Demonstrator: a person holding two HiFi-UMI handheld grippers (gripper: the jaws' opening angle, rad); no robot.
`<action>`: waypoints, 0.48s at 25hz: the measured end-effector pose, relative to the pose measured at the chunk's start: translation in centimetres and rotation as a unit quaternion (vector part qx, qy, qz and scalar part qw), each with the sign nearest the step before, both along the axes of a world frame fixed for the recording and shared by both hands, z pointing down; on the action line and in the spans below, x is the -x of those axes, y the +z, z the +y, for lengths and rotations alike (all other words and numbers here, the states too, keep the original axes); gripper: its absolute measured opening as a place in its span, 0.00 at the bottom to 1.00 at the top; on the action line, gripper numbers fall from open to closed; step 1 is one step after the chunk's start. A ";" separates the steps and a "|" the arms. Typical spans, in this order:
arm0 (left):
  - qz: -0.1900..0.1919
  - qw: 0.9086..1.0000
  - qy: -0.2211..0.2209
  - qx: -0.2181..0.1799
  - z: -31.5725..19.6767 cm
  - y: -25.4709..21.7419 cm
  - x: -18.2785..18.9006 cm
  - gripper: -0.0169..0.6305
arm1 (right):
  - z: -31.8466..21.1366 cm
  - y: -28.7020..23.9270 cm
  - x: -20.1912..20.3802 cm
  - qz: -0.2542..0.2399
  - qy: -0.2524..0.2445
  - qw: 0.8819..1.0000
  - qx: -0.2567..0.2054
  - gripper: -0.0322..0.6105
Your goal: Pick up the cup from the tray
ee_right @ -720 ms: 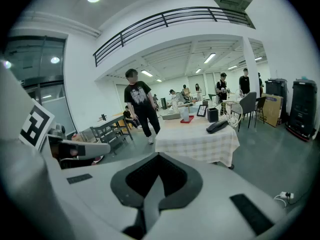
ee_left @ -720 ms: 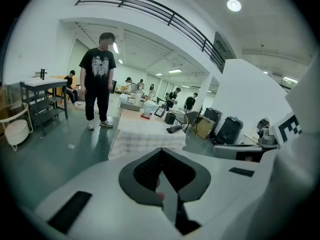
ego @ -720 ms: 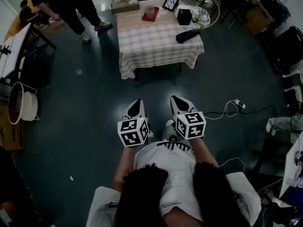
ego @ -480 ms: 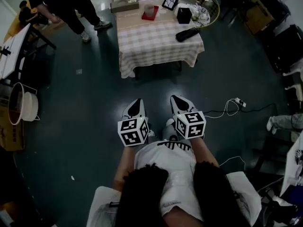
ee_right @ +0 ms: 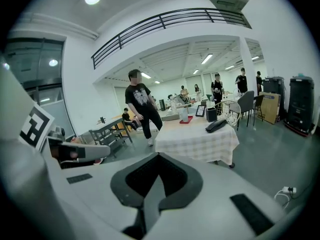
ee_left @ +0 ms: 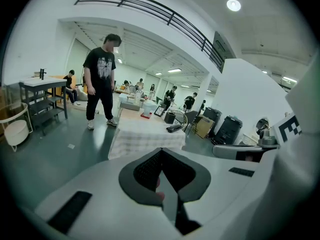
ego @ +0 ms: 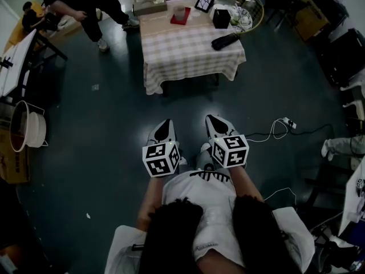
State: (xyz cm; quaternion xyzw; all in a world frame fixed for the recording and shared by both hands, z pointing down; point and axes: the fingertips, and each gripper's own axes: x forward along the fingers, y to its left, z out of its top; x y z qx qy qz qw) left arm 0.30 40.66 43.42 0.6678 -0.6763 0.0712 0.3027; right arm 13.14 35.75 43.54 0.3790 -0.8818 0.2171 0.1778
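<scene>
Far ahead, a pale cup stands on a small red tray at the back of a table with a checked cloth. The cup and tray also show in the left gripper view, and the cup on the red tray in the right gripper view. My left gripper and right gripper hang side by side over the dark floor, well short of the table. Both are shut with nothing between them: left gripper, right gripper.
On the table lie a black box, a dark bag, a picture frame and a cardboard box. A person stands left of the table. A cable and power strip lie on the floor at right, a round white bin at left.
Both grippers have stayed where they were, still shut. The person at the table's left has stepped further back and right. The view has shifted slightly, so the table sits a little higher.
</scene>
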 end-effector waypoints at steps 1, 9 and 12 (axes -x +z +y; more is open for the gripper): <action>0.000 1.000 0.001 0.000 0.1 0.0 0.0 0.04 | 0.0 -0.1 0.0 -0.009 0.006 1.000 0.003 0.06; 0.003 1.000 0.002 0.006 0.9 0.5 0.6 0.04 | 0.4 -1.0 -0.3 -0.033 0.015 0.999 -0.008 0.06; 0.001 1.000 0.006 0.003 0.7 0.5 0.5 0.04 | 0.3 -1.3 -0.3 -0.042 0.014 0.999 -0.017 0.07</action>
